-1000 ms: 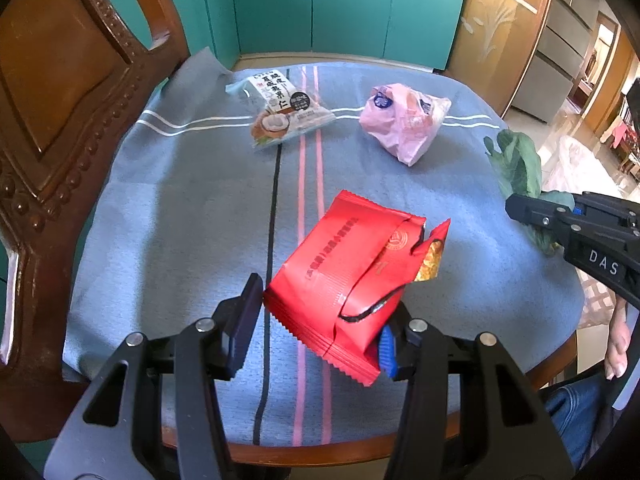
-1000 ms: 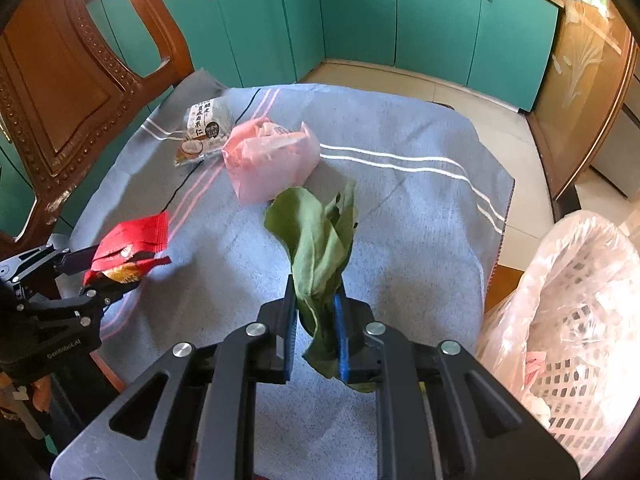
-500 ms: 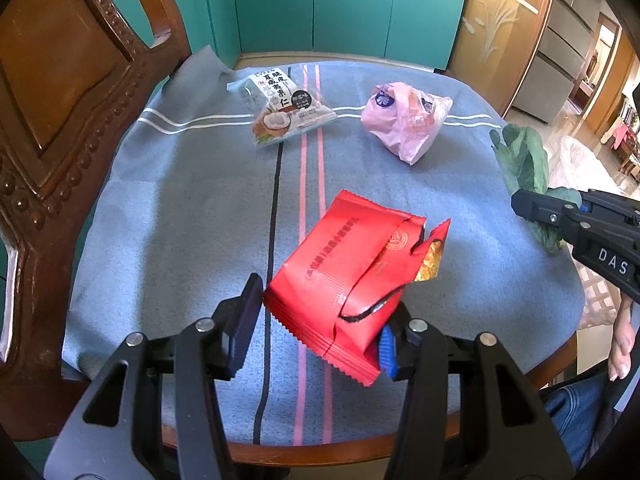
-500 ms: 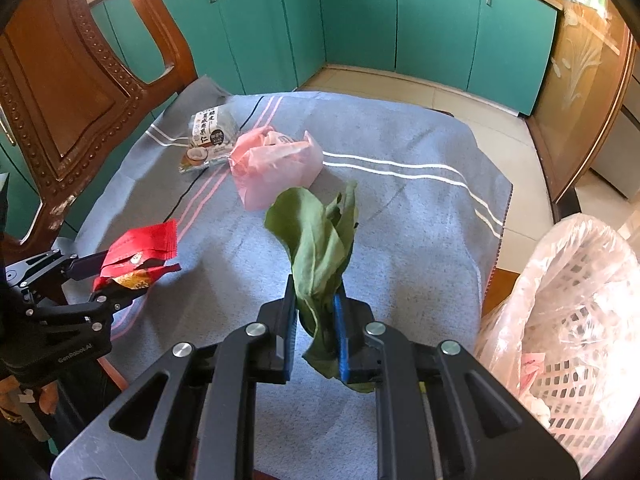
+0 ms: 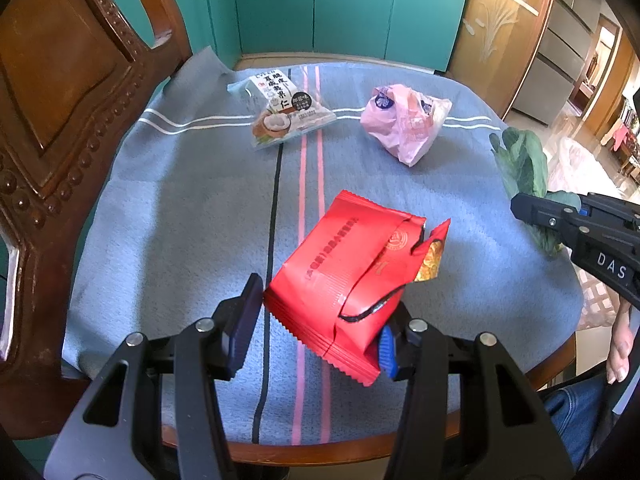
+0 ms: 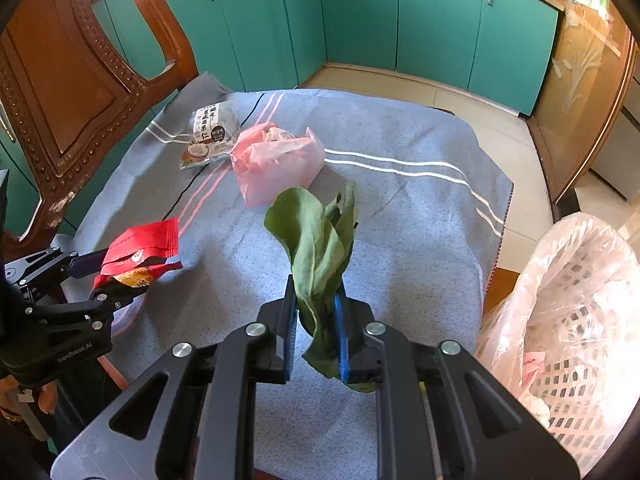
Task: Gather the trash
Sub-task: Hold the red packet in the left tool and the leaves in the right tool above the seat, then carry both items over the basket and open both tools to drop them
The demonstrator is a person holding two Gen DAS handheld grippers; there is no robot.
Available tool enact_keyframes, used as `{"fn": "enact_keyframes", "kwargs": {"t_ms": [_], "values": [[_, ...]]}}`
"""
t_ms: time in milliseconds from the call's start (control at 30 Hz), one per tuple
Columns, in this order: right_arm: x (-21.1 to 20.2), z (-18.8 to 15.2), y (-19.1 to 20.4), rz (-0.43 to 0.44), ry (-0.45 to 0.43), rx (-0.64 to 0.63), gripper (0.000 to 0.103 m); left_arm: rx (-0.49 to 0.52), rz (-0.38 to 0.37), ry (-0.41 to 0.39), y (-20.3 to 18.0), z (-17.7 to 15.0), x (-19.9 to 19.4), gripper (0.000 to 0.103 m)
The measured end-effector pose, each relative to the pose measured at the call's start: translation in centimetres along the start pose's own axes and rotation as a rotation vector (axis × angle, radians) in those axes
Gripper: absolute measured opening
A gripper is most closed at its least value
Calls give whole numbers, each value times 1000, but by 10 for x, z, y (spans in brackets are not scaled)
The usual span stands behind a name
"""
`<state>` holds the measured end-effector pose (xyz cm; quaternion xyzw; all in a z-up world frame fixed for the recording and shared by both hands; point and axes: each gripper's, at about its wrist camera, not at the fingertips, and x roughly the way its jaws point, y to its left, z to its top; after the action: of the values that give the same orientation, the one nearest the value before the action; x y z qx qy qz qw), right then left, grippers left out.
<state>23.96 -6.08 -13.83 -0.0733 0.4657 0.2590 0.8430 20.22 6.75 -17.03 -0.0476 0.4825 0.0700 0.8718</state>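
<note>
Red wrapper [image 5: 348,280] stays clamped in the left claw [image 5: 316,328], green leaf [image 6: 320,248] in the right claw [image 6: 316,328]; nothing has shifted, bin [image 6: 580,320] beside it awaits.

carved wooden chair [image 5: 60,128]: 9 o'clock, against the table edge | teal cabinets [image 6: 360,20]: 12 o'clock, behind the table | blue striped tablecloth [image 5: 180,208]: centre | tiled floor [image 6: 400,84]: 12 o'clock, below the cabinets
</note>
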Motion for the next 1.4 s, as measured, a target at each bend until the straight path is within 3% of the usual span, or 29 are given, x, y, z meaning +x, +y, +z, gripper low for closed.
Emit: {"fn": "enact_keyframes", "kwargs": {"t_ms": [700,900,1100,1267,1400], "values": [[-36,2,-16,35,-84,52,17,12,-28,-97,-14,12,-38,52],[-66,2,-40,1,-173,101,17,34,-74,-119,-33,22,-44,52],[-116,-14,-102,-114,-298,253,17,119,-160,-162,-82,39,-56,52],[-138,-39,-152,-224,-325,388,17,228,-228,-196,-141,49,-62,52],[-148,-57,-176,-264,-322,461,17,321,-282,-198,-194,50,-60,52]]}}
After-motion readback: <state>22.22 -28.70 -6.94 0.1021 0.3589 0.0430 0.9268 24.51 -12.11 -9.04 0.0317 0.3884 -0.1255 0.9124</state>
